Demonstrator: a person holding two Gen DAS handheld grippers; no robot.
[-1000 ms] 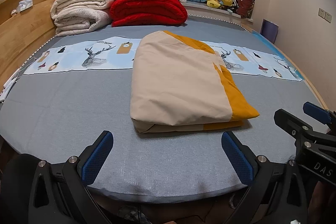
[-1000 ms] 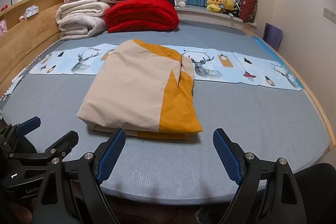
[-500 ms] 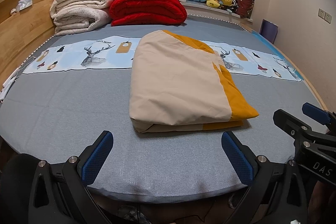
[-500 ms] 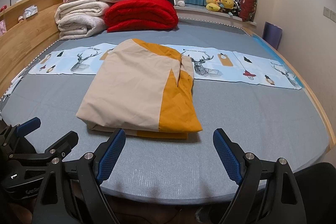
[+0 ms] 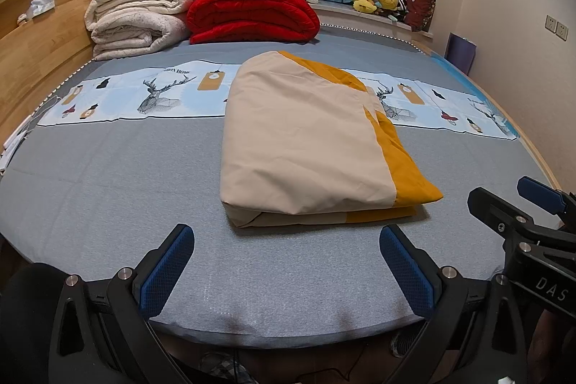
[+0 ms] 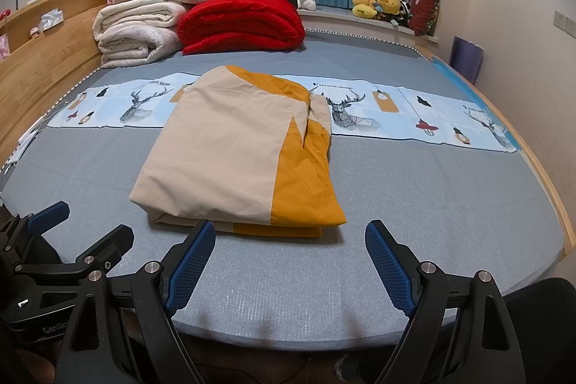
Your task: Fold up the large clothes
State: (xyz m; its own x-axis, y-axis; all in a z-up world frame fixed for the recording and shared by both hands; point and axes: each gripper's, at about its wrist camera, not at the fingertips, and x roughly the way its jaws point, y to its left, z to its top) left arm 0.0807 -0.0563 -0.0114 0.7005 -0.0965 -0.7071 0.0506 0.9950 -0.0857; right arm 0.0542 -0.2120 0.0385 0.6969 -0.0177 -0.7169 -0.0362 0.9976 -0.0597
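Left gripper (image 5: 286, 261) jaws spread wide, empty, hovering over near edge of bed (image 5: 108, 168); no contact with cloth. Right gripper (image 6: 289, 256) jaws equally wide, empty. Folded beige-and-orange garment (image 5: 306, 146) lay flat mid-bed, at 12 o'clock of both grippers, just beyond fingertips. Versus half second before: no visible change in grippers or garment. Right gripper cut off at 3 o'clock in left view; underside layers of fold hidden.
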